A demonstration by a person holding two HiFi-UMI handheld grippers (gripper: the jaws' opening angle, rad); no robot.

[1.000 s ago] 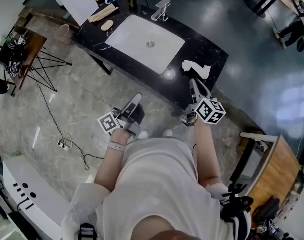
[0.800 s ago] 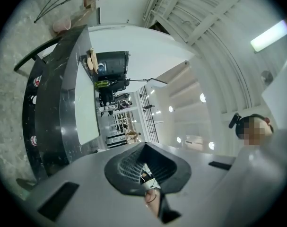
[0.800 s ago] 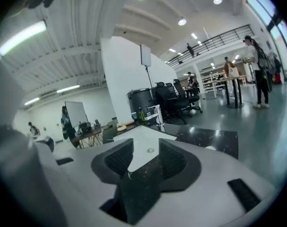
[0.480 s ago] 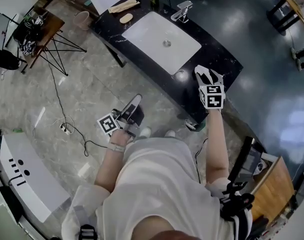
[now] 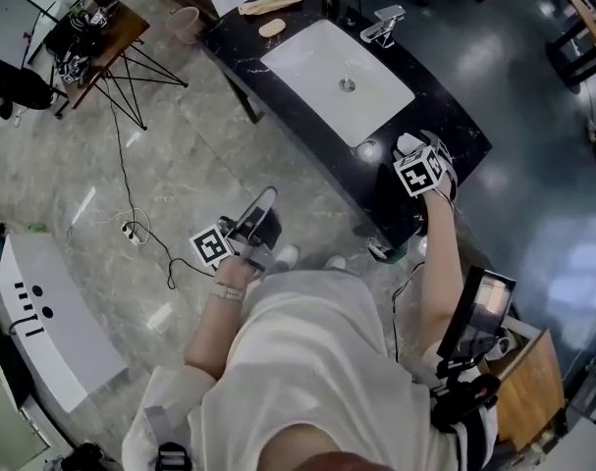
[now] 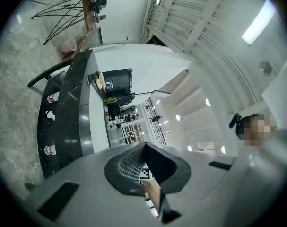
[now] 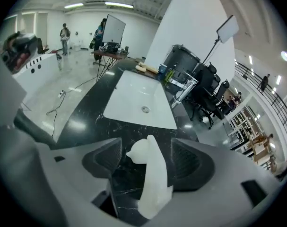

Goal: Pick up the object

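the right gripper hangs over the near end of the black marble counter, tilted down at it. its jaws have just been opening and now stand spread wide. between them sits the white figurine, a long-necked animal shape with a small eared head at the far end. the right gripper view shows a clear gap between the neck and each ribbed pad, so neither is pressing it. the figurine rests on the dark stone, just short of the white basin set into the counter, with the faucet beyond. in the head view only a white sliver of it shows past the marker cube. the left gripper is held low in front of the person's body, over the grey floor and well apart from the counter. its jaws are pressed together at the tips, with nothing between them.
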